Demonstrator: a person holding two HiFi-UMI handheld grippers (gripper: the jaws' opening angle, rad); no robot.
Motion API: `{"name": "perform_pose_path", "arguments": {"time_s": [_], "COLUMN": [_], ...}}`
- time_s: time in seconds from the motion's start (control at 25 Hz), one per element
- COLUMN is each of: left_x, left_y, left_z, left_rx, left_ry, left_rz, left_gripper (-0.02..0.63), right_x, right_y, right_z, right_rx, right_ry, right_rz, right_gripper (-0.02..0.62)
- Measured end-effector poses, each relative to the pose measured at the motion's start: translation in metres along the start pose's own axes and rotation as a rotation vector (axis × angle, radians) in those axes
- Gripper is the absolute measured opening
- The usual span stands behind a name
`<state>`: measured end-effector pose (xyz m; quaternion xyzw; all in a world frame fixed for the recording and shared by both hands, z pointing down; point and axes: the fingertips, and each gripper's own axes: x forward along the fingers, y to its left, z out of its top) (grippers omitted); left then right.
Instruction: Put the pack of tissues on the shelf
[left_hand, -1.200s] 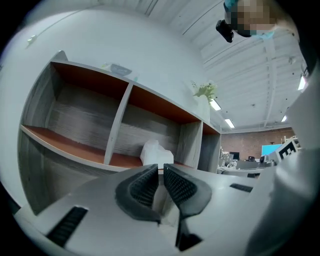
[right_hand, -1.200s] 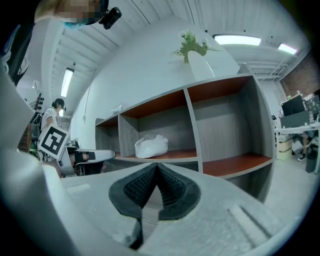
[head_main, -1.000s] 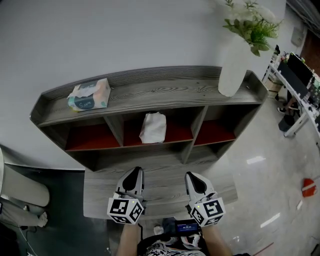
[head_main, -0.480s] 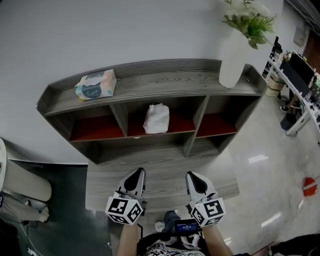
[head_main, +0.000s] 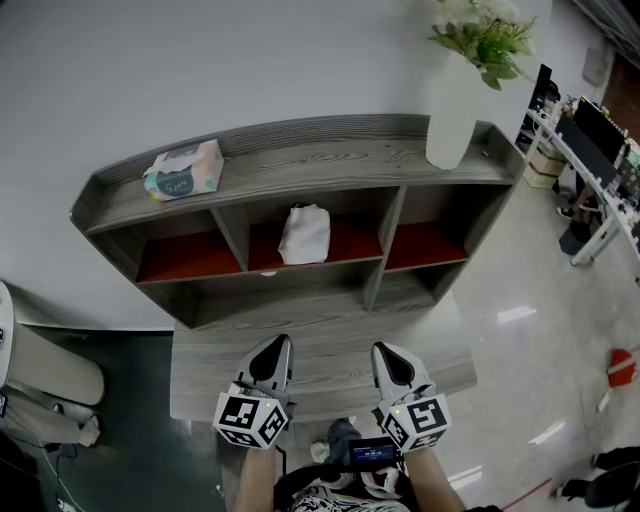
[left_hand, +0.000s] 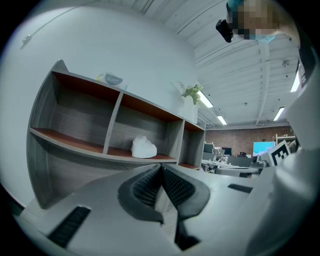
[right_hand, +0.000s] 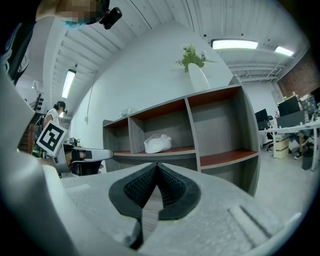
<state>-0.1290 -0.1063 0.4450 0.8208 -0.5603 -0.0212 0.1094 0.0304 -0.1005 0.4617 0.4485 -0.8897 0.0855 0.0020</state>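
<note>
The pack of tissues (head_main: 183, 170), pale with a teal label, lies on the left end of the top board of the grey shelf (head_main: 330, 165); its edge shows in the left gripper view (left_hand: 110, 79). My left gripper (head_main: 271, 357) and right gripper (head_main: 389, 362) hover side by side over the low front board, well short of the shelf. Both are shut with nothing between the jaws, as the left gripper (left_hand: 161, 167) and right gripper (right_hand: 157, 166) show in their own views.
A white crumpled bag (head_main: 304, 233) sits in the middle compartment, also seen as the bag (left_hand: 143, 147) and the bag (right_hand: 158, 143). A white vase with green leaves (head_main: 452, 110) stands at the shelf's right end. Office desks (head_main: 590, 150) stand at the right.
The head view has shifted a little, so the shelf sits slightly differently in frame. The grippers hold almost the same place. The pack stays on the top board.
</note>
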Motion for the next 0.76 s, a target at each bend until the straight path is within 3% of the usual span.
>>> {"name": "perform_pose_path", "arguments": {"time_s": [0.76], "left_x": [-0.023], "left_y": [-0.004], "left_z": [0.011], "left_rx": [0.025], "left_ry": [-0.042], "left_rz": [0.023], "left_gripper": [0.008], "right_x": [-0.019], "right_y": [0.004], "right_z": [0.003], "right_rx": [0.008], "right_ry": [-0.02], "right_rz": [-0.031], "right_gripper": [0.005]}}
